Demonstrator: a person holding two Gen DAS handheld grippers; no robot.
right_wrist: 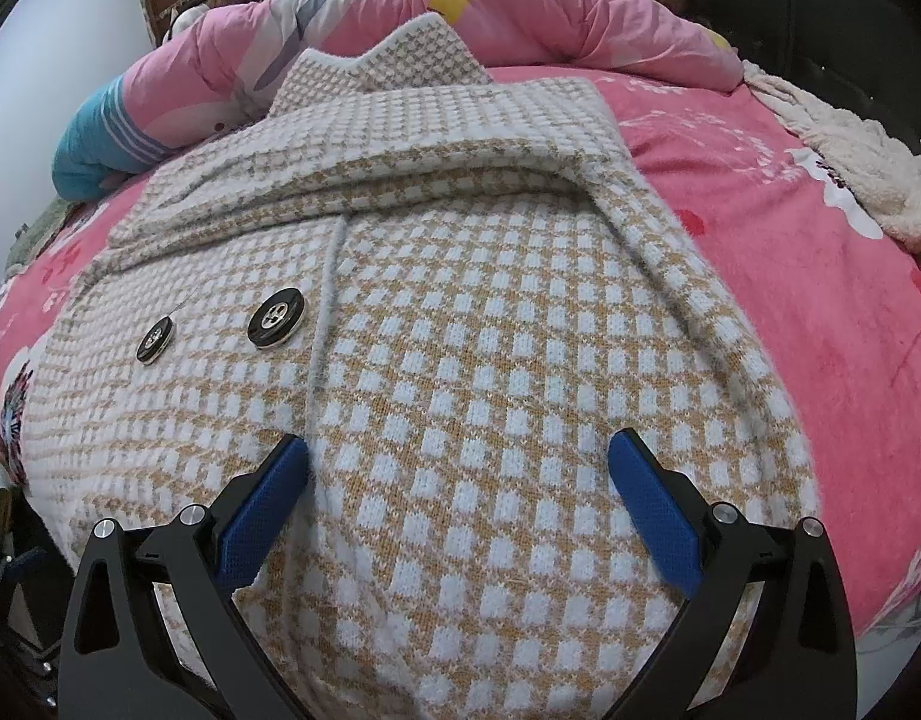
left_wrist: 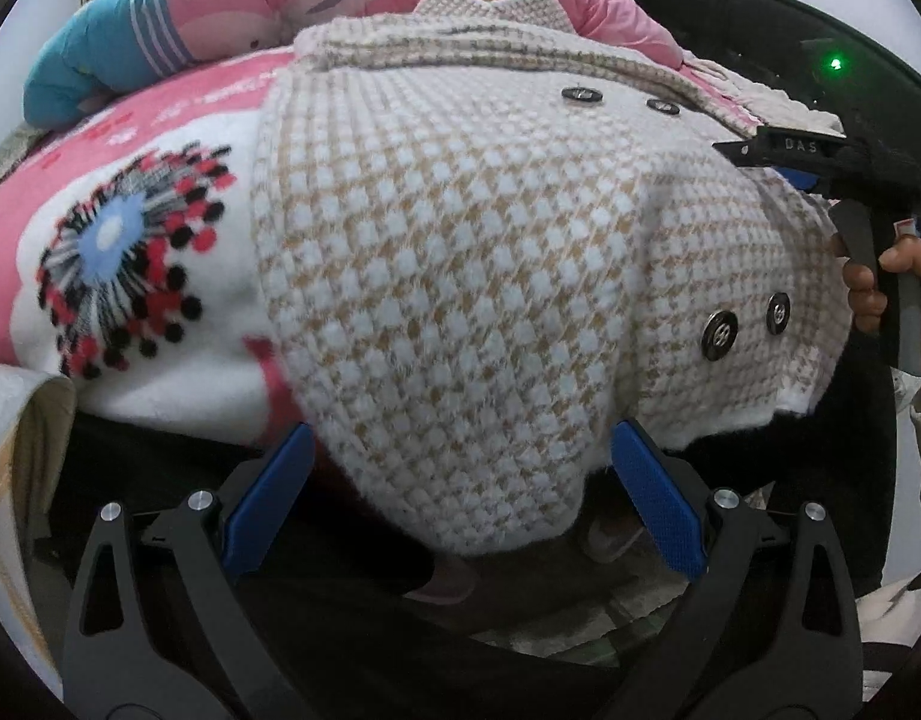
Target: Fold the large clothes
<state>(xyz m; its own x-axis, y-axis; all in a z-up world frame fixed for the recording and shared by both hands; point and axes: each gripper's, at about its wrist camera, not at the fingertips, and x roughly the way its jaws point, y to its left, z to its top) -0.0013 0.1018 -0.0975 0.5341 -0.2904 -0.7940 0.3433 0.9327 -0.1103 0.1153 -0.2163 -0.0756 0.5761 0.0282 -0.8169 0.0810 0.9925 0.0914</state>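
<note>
Houndstooth coat (right_wrist: 460, 312), tan and white knit, lies across the pink blanket (right_wrist: 790, 276), filling the frame centre in both views. Partly folded: a doubled layer crosses its upper part. Two dark metal-rimmed buttons (right_wrist: 277, 318) sit left of centre. Left gripper (left_wrist: 460, 468) is spread wide, the hem bulging between its blue pads. Right gripper (right_wrist: 457, 474) is likewise released, resting over the fabric.
</note>
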